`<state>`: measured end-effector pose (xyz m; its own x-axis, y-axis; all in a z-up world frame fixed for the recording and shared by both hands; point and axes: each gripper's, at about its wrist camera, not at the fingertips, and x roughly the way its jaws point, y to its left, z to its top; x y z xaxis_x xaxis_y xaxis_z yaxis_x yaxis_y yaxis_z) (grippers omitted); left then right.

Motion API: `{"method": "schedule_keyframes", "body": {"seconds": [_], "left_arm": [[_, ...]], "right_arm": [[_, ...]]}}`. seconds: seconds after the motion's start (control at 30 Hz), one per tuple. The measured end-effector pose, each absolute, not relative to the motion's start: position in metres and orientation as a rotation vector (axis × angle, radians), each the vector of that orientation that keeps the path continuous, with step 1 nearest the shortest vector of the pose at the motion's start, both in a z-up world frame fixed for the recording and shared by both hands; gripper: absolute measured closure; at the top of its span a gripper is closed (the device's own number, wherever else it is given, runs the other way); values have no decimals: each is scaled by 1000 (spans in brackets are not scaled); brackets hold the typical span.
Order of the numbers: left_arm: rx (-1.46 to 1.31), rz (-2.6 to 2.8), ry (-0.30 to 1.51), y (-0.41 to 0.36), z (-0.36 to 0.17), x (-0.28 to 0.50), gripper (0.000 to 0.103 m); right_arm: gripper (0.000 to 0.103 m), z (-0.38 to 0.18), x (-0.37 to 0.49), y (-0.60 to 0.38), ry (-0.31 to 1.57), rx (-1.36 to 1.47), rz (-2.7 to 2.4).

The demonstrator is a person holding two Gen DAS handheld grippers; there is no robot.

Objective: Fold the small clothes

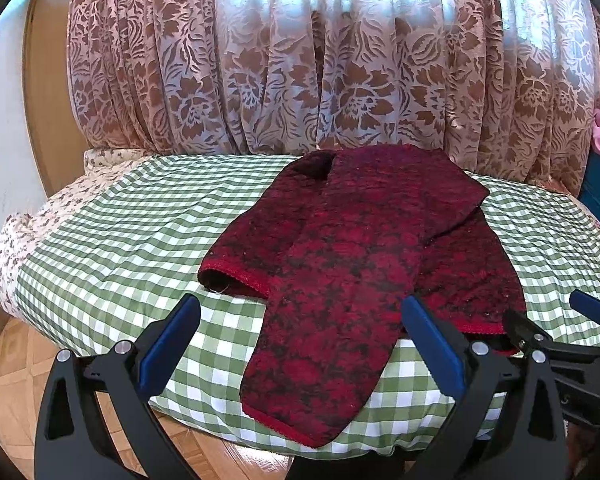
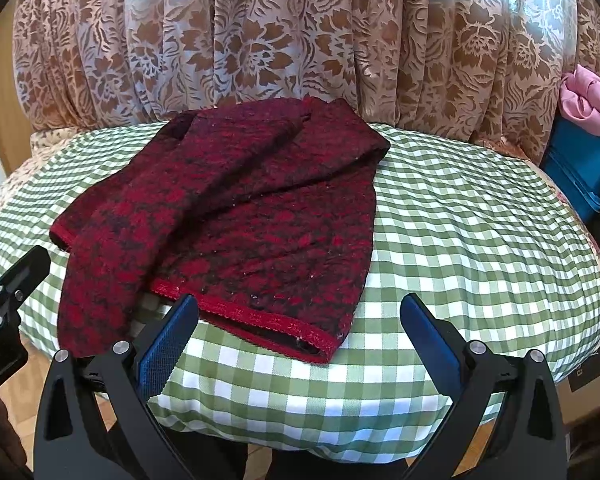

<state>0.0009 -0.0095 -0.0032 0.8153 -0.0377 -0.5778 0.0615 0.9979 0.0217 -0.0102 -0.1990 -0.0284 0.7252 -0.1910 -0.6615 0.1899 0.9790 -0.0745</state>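
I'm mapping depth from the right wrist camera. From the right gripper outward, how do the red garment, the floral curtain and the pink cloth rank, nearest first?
1. Red garment: its hem lies just ahead of the open right gripper.
2. Pink cloth: far right, on something blue beside the cushion.
3. Floral curtain: hanging behind the cushion.

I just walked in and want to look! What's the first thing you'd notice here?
The dark red garment jumps out, spread partly folded on the green checked cushion. Behind it hangs a big brown flowered curtain. Both open grippers, left and right, wait at its near edge.
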Motion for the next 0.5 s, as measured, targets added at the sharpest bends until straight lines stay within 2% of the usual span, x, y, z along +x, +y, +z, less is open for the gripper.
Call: {"method": "schedule_keyframes", "body": {"seconds": [0.5], "left_arm": [[62, -71, 588, -13, 2, -3, 2]], "right_arm": [[3, -22, -9, -198, 706, -15, -221]]}}
